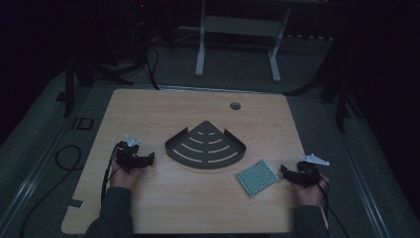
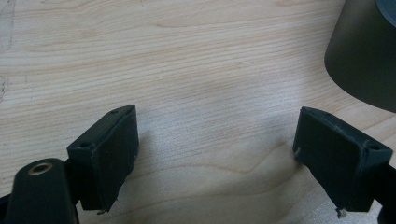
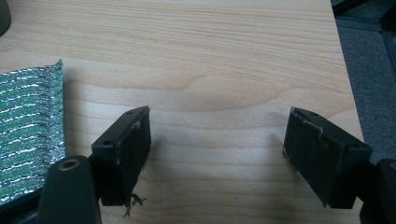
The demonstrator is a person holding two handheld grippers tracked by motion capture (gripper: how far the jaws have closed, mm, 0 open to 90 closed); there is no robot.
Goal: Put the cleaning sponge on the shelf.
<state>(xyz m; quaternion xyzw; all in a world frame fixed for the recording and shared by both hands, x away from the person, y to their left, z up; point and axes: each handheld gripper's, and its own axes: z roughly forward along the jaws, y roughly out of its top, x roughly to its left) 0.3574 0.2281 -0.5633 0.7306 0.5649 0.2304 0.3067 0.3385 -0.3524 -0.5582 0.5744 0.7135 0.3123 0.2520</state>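
A dark fan-shaped corner shelf (image 1: 205,145) with curved slots lies in the middle of the wooden table (image 1: 148,109). Its dark wall (image 2: 359,56) appears at the upper right of the left gripper view. A green and silver scouring pad (image 1: 256,176) lies flat to the shelf's right front, and its edge (image 3: 25,135) is at the left of the right gripper view. My left gripper (image 1: 148,159) rests on the table left of the shelf, open, with bare wood between its fingers (image 2: 114,154). My right gripper (image 1: 285,171) sits just right of the pad, open and holding nothing.
A round cable hole (image 1: 235,105) is near the table's far edge. A white stand frame (image 1: 237,29) is on the floor beyond the table. The table's right edge and grey floor (image 3: 373,70) lie close to my right gripper.
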